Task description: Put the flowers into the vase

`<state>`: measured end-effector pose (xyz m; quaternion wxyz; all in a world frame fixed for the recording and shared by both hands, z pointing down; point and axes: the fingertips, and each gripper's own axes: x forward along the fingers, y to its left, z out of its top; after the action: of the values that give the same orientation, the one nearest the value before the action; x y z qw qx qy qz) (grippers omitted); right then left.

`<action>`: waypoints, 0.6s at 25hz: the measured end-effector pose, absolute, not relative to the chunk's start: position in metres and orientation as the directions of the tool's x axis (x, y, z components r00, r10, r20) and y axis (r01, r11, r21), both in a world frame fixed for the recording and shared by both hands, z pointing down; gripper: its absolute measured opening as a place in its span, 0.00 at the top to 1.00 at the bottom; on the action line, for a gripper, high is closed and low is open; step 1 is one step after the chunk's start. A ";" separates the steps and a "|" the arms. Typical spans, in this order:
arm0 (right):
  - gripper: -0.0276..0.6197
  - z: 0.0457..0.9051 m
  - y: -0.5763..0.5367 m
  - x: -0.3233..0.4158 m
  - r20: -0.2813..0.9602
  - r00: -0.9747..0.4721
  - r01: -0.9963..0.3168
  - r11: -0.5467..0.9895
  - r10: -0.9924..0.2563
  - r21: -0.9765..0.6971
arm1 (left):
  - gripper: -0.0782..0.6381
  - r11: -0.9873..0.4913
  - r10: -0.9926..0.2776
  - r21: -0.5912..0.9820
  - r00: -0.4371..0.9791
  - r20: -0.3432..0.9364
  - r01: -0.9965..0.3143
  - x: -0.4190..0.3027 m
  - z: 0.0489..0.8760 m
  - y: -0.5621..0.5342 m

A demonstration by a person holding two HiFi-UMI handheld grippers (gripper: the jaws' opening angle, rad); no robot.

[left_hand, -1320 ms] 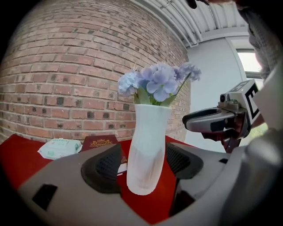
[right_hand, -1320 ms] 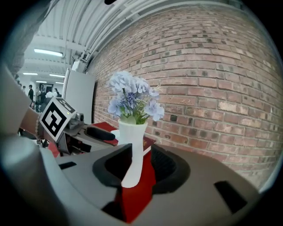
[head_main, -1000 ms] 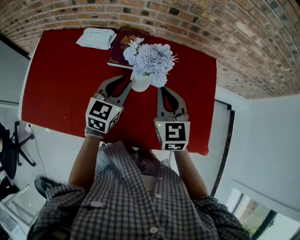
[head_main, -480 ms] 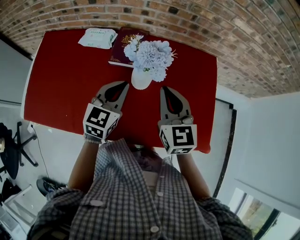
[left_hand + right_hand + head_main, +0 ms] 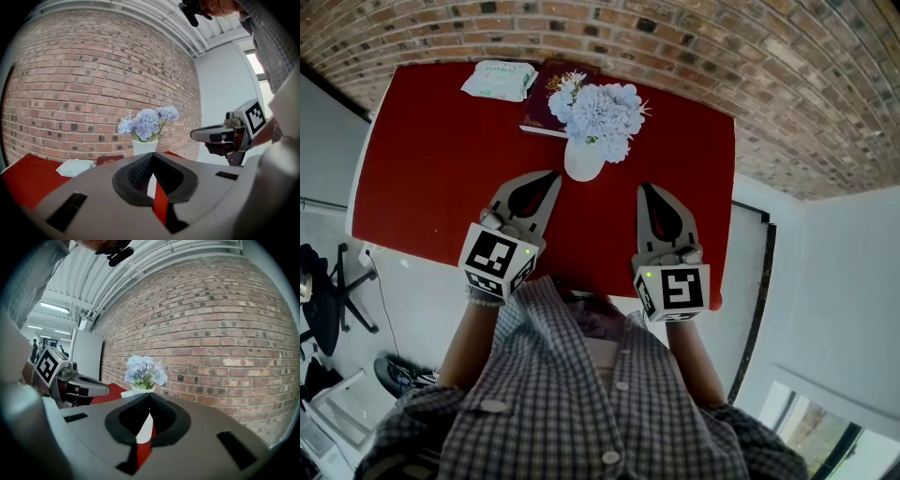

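Pale blue flowers (image 5: pixel 598 112) stand upright in a small white vase (image 5: pixel 582 161) at the far middle of the red table (image 5: pixel 422 169). My left gripper (image 5: pixel 553 175) hovers just short of the vase on its near left, jaws shut with nothing between them. To the near right of the vase is my right gripper (image 5: pixel 646 187), also shut and empty. In the left gripper view the flowers (image 5: pixel 147 123) and vase (image 5: pixel 144 146) rise straight beyond the closed tips (image 5: pixel 152 154). The right gripper view shows the flowers (image 5: pixel 144 370) ahead of its closed tips (image 5: pixel 150 395).
A white tissue pack (image 5: pixel 497 80) and a dark red book (image 5: pixel 546 105) lie behind the vase near the table's far edge. A brick wall (image 5: pixel 769 75) runs behind the table. The near table edge lies under my hands, and the floor drops off to the right.
Both grippers have drawn back from the vase toward the person and risen a little. The left jaws, slightly apart beside the vase a second ago, now meet.
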<state>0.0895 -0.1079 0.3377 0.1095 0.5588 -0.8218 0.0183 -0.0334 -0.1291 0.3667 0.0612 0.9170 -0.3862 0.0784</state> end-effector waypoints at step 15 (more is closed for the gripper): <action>0.95 0.331 -0.095 0.084 0.163 -0.424 -0.887 0.445 -0.891 0.124 | 0.88 -0.711 -0.686 0.045 0.706 0.177 -0.702 -0.037 0.351 -0.099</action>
<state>0.0836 -0.0955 0.3314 0.1026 0.5267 -0.8438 -0.0093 -0.0370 -0.0987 0.3513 0.0546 0.9220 -0.3763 0.0735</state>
